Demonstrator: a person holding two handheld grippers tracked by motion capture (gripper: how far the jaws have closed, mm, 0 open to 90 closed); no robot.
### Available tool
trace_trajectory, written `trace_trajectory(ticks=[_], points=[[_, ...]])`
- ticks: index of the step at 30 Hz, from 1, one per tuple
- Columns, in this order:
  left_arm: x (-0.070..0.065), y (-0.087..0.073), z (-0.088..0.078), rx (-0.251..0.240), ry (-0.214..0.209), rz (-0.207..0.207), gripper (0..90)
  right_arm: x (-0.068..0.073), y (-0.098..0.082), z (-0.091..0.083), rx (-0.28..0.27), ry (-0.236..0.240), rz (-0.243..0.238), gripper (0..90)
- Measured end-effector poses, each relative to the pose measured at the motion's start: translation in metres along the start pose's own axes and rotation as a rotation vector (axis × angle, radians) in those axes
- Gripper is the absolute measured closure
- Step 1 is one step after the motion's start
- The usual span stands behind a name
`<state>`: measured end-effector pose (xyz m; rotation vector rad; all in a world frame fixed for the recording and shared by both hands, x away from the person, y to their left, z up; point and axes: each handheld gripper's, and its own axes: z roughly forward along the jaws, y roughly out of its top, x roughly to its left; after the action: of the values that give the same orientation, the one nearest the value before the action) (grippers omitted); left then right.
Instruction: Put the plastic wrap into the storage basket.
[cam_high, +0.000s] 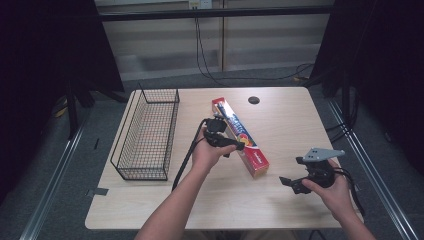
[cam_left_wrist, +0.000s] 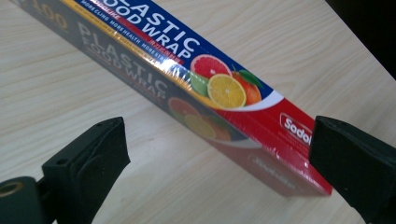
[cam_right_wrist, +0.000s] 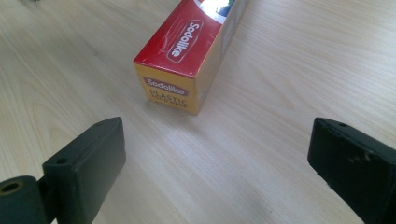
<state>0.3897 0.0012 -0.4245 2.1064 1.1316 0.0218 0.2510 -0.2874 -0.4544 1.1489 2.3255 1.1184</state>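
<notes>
Left gripper (cam_high: 239, 146): black body, thick black cable trailing toward 7 o'clock. Right gripper (cam_high: 285, 181): black body, grey three-cornered plate on top at 12 o'clock, black cable looping at 4 o'clock. Jaws are blocky matte-black pads, each with a small round hole. Both forearms bare, no sleeves.

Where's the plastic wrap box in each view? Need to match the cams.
High view: plastic wrap box lies diagonally at table centre, right of the wire basket.
Left gripper view: box runs from upper left to lower right.
Right gripper view: box stands top centre, end-on.
Shared landmark: its red Sodolike end.
</notes>
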Motion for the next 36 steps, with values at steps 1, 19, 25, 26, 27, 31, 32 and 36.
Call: trace_trajectory(ticks=[1,19,25,26,27,31,32,36], points=[[-0.001,0.003,0.003,-0.005,0.007,-0.005,4.8,0.0,0.0,0.0,-0.001,-0.002,0.003,3.9],[0.006,0.019,0.037,0.017,0.103,-0.065,5.4,-0.001,0.0,-0.003,-0.017,0.003,0.006,4.0],[0.004,0.021,0.047,0.008,0.105,-0.084,5.5,-0.002,0.0,-0.003,-0.02,0.004,0.005,4.0],[0.004,0.021,0.047,0.008,0.105,-0.084,5.5,-0.002,0.0,-0.003,-0.02,0.004,0.005,4.0],[0.003,0.021,0.047,0.004,0.1,-0.093,5.5,-0.002,0.001,-0.003,-0.022,0.01,0.006,4.0],[0.004,0.024,0.052,0.004,0.11,-0.103,5.8,-0.001,0.001,-0.002,-0.016,0.012,0.005,4.0],[0.004,0.025,0.054,0.004,0.105,-0.099,5.4,-0.001,0.001,-0.002,-0.016,0.014,0.004,4.0],[0.003,0.025,0.059,0.014,0.119,-0.105,5.2,-0.001,0.002,-0.002,-0.019,0.03,-0.006,4.0]])
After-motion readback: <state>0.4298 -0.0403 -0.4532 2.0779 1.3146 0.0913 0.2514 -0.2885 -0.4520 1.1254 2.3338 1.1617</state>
